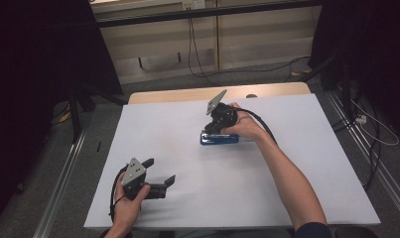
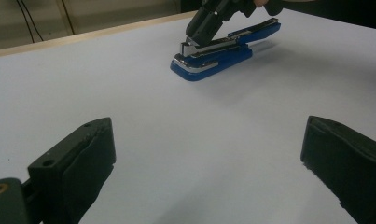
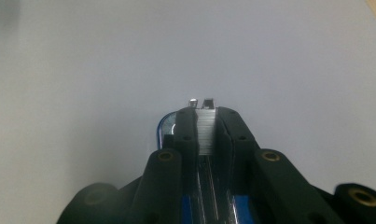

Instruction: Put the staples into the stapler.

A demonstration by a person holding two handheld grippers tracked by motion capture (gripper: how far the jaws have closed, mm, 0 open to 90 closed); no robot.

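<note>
Blue stapler | right gripper jaws clamp its front | left gripper jaws apart, empty

1. The stapler sits on the table, toward the far middle.
2. The right gripper is on top of it.
3. The left gripper is well apart, at the near left.

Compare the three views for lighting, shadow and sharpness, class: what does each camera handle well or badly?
High view: white table sheet evenly lit, surroundings nearly black. Left gripper view: blue stapler fairly sharp with a soft shadow, near jaws dark and blurred. Right gripper view: staple strip crisp, sheet dim and greyish.
</note>
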